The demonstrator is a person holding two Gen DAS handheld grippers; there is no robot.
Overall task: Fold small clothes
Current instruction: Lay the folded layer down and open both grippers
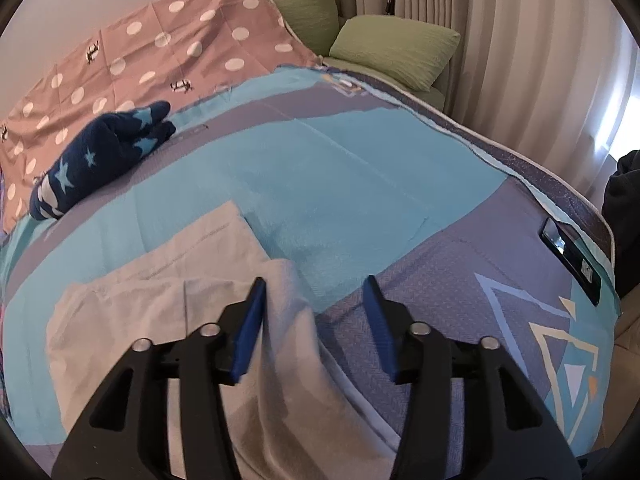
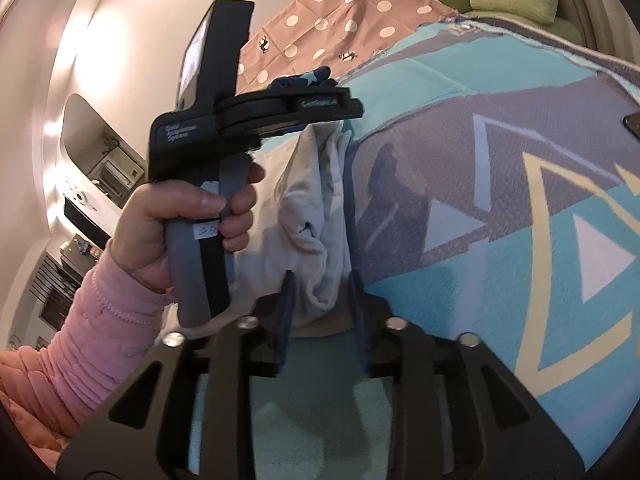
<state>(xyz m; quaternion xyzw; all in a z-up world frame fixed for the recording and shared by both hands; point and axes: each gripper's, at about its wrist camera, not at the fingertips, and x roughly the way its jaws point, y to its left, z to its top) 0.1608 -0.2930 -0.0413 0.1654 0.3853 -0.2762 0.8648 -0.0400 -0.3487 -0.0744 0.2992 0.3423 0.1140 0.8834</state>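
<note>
While both grippers point down at the bed, neither clamps anything. Left gripper (image 1: pixel 316 300): jaws apart, blue pads clear of cloth; the white garment (image 1: pixel 168 304) lies under and between them, its right edge bunched up in the gap, not pinched. Right gripper (image 2: pixel 322 300): jaws partly apart, with the near end of the white garment (image 2: pixel 312 216) sitting in the gap; pads look just off the fabric, so released, though contact on the left pad can't be ruled out from this angle.

Right wrist view shows the left hand (image 2: pixel 192 216) wrapped round the grey handle of the left gripper's body, thumb across the front, fingers curled on the trigger side, pink quilted sleeve (image 2: pixel 92 320) running off toward lower left. That unit is tilted, nose over the far end of the garment.

Garment lies partly folded and rumpled on the blue and purple bedspread (image 1: pixel 360 168), long axis running away from the right gripper toward the left one.

Further out in the left wrist view: a navy star-print piece (image 1: pixel 100 156) bundled near the left edge of the bedspread, well apart from the white one. A black phone (image 1: pixel 570 256) near the right edge. Beyond, a pink polka-dot sheet (image 1: pixel 160 56), then green pillows (image 1: pixel 396 50) against the curtain (image 1: pixel 500 40).
</note>
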